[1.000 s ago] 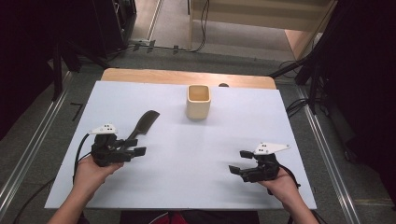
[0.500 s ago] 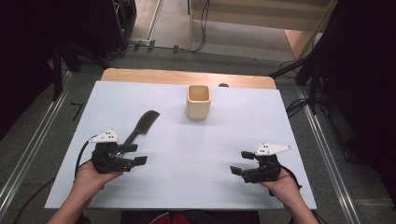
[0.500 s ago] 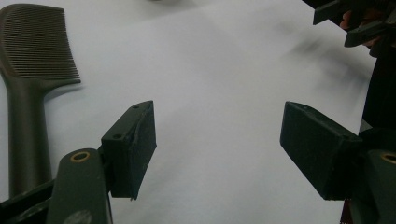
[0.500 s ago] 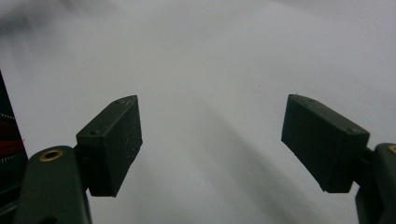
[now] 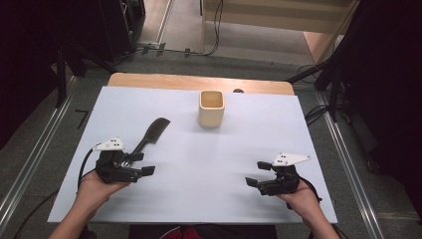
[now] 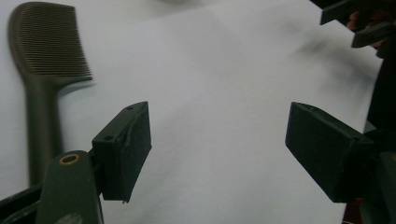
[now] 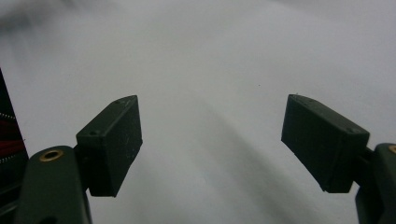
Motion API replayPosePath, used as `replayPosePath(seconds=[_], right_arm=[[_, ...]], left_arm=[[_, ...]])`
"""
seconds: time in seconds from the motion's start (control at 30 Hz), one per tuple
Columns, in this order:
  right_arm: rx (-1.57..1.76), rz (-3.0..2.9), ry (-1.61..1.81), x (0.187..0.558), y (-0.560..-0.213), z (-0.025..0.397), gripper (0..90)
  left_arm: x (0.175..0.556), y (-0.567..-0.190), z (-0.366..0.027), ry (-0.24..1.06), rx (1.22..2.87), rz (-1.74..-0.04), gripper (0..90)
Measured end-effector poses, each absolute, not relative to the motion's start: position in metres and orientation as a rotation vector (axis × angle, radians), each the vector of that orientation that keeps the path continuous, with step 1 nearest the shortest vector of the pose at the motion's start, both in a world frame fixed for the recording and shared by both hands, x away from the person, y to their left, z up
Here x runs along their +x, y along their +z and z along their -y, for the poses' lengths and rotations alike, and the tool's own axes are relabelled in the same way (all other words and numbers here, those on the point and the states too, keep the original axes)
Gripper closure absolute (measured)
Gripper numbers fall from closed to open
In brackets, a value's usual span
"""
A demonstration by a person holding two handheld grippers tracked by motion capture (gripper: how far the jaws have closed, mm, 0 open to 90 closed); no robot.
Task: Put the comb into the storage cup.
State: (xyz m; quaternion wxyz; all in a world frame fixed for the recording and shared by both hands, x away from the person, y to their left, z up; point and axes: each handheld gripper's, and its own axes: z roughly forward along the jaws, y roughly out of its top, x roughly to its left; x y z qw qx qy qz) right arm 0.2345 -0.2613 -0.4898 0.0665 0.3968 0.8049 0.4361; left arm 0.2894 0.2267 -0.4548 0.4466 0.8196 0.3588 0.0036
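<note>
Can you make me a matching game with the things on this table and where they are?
Things:
1. dark plastic comb with a long handle
2. cream square cup
3. left hand-held gripper
4. right hand-held gripper

Places or states:
A. at the far middle of the white table, standing upright
B. open, near the right front corner
C. lying flat on the left side
D. open, just beside the comb's handle

Pairs: 1-C, 2-A, 3-D, 4-B

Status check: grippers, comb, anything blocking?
Left gripper open beside comb handle. Right gripper open, empty. Comb flat, untouched. Cup well clear.
</note>
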Motion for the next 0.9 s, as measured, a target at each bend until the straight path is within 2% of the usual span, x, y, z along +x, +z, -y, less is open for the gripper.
replayPosePath(seconds=[0.3,0.9], right_arm=[[1.198,-2.428,1.312,0.234,-0.490,0.261,18.5],[1.200,-2.430,1.300,0.235,-0.490,0.260,18.5]], left_arm=[[0.295,-0.450,-0.242,0.108,2.004,-0.967,27.3],[0.311,-0.461,-0.257,0.150,1.992,-1.046,34.2]])
